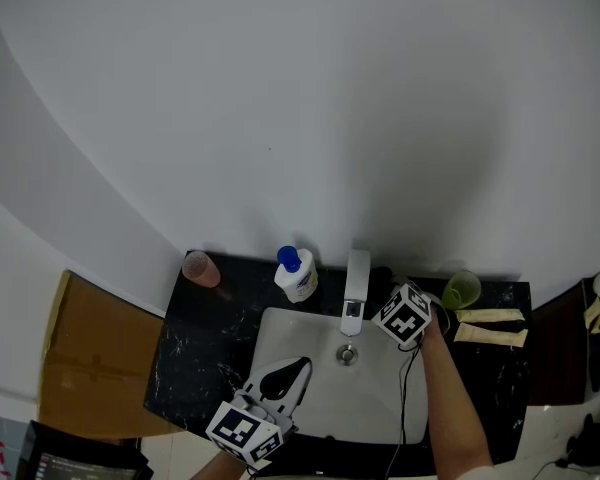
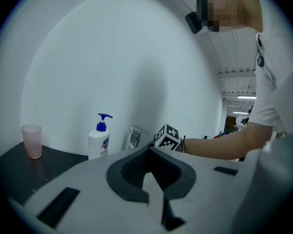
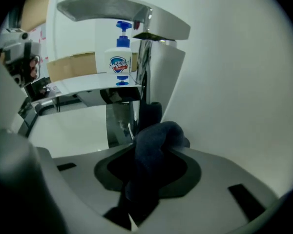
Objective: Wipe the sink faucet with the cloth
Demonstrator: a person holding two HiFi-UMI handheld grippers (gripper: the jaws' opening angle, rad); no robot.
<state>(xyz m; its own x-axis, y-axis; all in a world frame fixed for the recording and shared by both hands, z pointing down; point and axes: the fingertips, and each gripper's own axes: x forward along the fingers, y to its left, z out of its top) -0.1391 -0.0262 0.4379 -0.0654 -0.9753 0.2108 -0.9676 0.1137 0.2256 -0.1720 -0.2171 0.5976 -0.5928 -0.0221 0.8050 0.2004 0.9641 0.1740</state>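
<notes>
The right tongs (image 3: 152,136) gripped the dark cloth (image 3: 147,167) beside the faucet (image 1: 355,290). The left tongs (image 2: 147,154) were closed over the sink (image 1: 385,408). A pink cup (image 1: 200,268) stood on the table (image 1: 185,353).

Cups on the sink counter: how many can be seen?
2. A pink cup stands at the counter's back left corner; a green cup is at the back, right of the faucet. The forearm may hide more.
</notes>
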